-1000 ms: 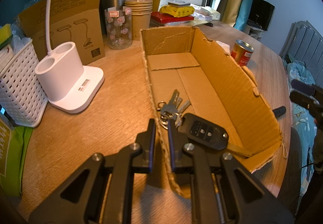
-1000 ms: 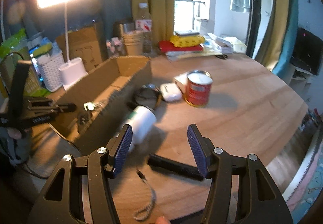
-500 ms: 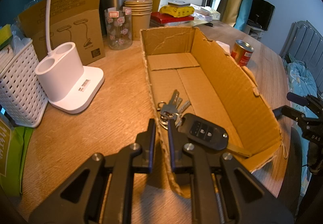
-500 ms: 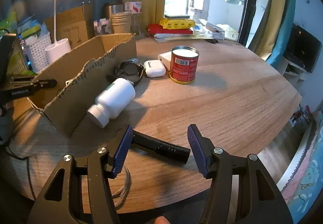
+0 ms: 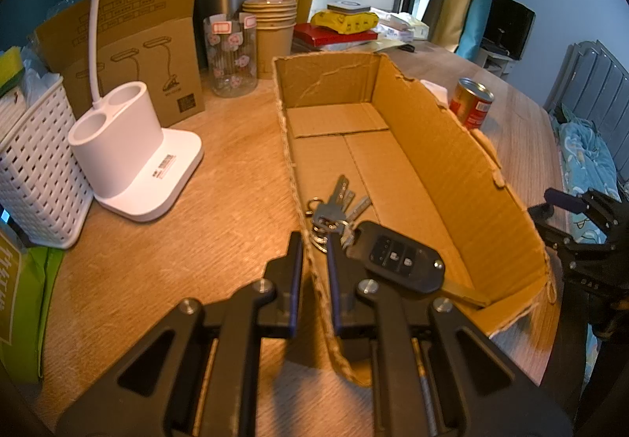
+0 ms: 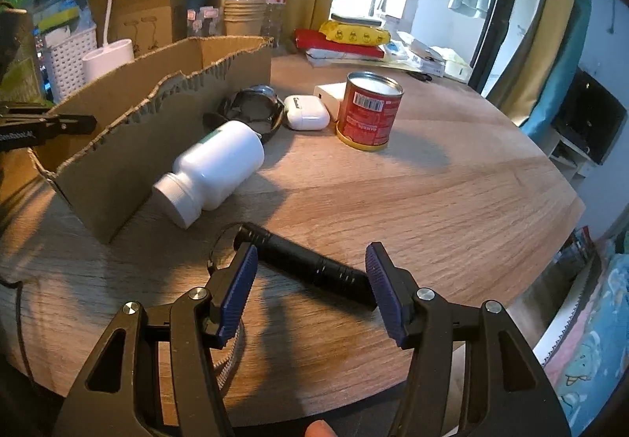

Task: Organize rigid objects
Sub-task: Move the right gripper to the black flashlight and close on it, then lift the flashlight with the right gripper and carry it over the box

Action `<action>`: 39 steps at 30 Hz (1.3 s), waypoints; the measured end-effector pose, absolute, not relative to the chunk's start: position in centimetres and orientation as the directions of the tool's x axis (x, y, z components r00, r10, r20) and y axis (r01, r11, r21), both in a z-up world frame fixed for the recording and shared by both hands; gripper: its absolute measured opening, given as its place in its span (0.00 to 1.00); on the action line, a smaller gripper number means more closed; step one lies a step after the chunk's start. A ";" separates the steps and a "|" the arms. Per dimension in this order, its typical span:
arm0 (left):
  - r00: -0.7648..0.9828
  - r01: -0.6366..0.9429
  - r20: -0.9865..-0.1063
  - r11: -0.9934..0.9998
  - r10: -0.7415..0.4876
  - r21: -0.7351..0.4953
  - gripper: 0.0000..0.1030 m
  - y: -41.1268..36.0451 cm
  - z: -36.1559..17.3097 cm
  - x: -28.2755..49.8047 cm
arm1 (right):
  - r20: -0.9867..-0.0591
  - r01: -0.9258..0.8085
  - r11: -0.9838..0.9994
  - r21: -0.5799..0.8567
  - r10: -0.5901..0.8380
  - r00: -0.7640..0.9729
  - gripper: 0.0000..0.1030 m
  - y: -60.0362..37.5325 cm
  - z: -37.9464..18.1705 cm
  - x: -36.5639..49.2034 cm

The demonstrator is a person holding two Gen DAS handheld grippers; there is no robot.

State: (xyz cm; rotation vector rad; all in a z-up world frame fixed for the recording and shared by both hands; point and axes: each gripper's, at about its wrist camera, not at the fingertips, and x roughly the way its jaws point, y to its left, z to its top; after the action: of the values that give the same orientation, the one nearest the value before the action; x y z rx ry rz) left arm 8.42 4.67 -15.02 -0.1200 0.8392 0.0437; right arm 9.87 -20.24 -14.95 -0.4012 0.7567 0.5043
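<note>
An open cardboard box (image 5: 452, 161) lies on the wooden table and holds a car key with a bunch of keys (image 5: 377, 244). My left gripper (image 5: 314, 271) is shut on the box's near wall. My right gripper (image 6: 310, 279) is open, its fingers on either side of a black flashlight (image 6: 310, 260) that lies on the table. A white bottle (image 6: 212, 169) lies on its side against the box (image 6: 129, 122). A red can (image 6: 369, 110), a white earbud case (image 6: 306, 116) and a black round object (image 6: 251, 106) sit beyond it.
A white lamp base (image 5: 129, 157), a white basket (image 5: 35, 169), a cardboard sheet (image 5: 129, 55), a glass jar (image 5: 232, 55) and paper cups (image 5: 271, 32) stand left of and behind the box. The table's front edge (image 6: 530, 303) curves close to the flashlight.
My right gripper has moved down and forward, so the flashlight now lies between its open fingers. My left gripper has not moved.
</note>
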 end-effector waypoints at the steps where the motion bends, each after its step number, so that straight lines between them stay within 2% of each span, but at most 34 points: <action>1: 0.668 -0.086 -0.744 0.992 -0.009 -0.089 0.12 4.7 -15.0 8.4 | -0.733 -0.563 0.811 -0.160 0.285 0.618 0.59 -20.2 -15.0 10.0; 13: 0.667 -0.086 -0.745 0.992 -0.009 -0.089 0.12 4.6 -15.1 8.4 | -0.763 -0.535 0.832 -0.148 0.248 0.597 0.56 -19.6 -15.6 11.9; 15: 0.668 -0.086 -0.745 0.992 -0.009 -0.089 0.12 4.6 -15.0 8.4 | -0.766 -0.530 0.836 -0.140 0.248 0.593 0.42 -19.7 -15.6 12.2; 16: 0.667 -0.087 -0.745 0.992 -0.009 -0.089 0.12 4.6 -15.0 8.4 | -0.767 -0.529 0.838 -0.135 0.250 0.591 0.39 -19.7 -15.6 12.4; 17: 0.667 -0.087 -0.745 0.992 -0.009 -0.090 0.12 4.6 -15.0 8.4 | -0.771 -0.533 0.837 -0.122 0.258 0.582 0.28 -19.8 -15.6 12.5; 18: 0.666 -0.087 -0.745 0.992 -0.010 -0.091 0.12 4.6 -15.0 8.4 | -0.775 -0.536 0.837 -0.110 0.265 0.573 0.21 -19.8 -15.5 12.6; 39: 0.665 -0.080 -0.746 0.991 -0.024 -0.104 0.12 4.5 -14.9 8.4 | -0.742 -0.465 0.885 -0.016 0.301 0.599 0.21 -21.4 -12.8 15.0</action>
State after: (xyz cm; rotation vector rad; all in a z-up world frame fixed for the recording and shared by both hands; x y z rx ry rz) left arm 8.43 4.52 -14.95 -0.1320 0.8432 0.0315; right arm 15.05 -21.42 -12.79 -0.2173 0.8155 0.4485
